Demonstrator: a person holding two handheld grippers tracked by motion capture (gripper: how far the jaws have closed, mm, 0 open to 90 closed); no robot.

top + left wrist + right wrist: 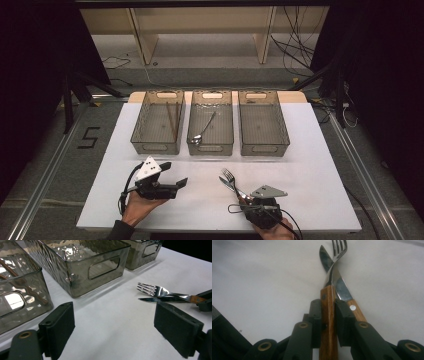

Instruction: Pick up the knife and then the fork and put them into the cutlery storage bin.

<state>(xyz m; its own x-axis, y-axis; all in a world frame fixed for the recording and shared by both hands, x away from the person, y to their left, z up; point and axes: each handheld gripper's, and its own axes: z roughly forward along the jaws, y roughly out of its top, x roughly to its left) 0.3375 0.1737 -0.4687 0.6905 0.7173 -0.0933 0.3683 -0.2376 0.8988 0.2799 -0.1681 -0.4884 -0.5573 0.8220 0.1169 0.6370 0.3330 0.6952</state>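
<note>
A fork [228, 175] with a wooden handle sits between the pads of my right gripper [244, 199], which is shut on that handle near the table's front edge. In the right gripper view the gripper [328, 312] clamps the handle, the fork [337, 252] points away, and a wooden-handled knife [342, 288] lies crossed under it on the white table. My left gripper [173, 174] is held by a hand at the front left, open and with nothing in it. Its own view has the gripper [115, 327] with jaws wide apart, and the fork [160, 291] and knife [160, 300] lie beyond them.
Three smoky clear bins stand in a row at the back of the white table [310, 170]. The left bin [150, 147] holds brown chopsticks [171, 120], the middle bin [210, 148] a spoon [202, 131], and the right bin [265, 149] looks empty.
</note>
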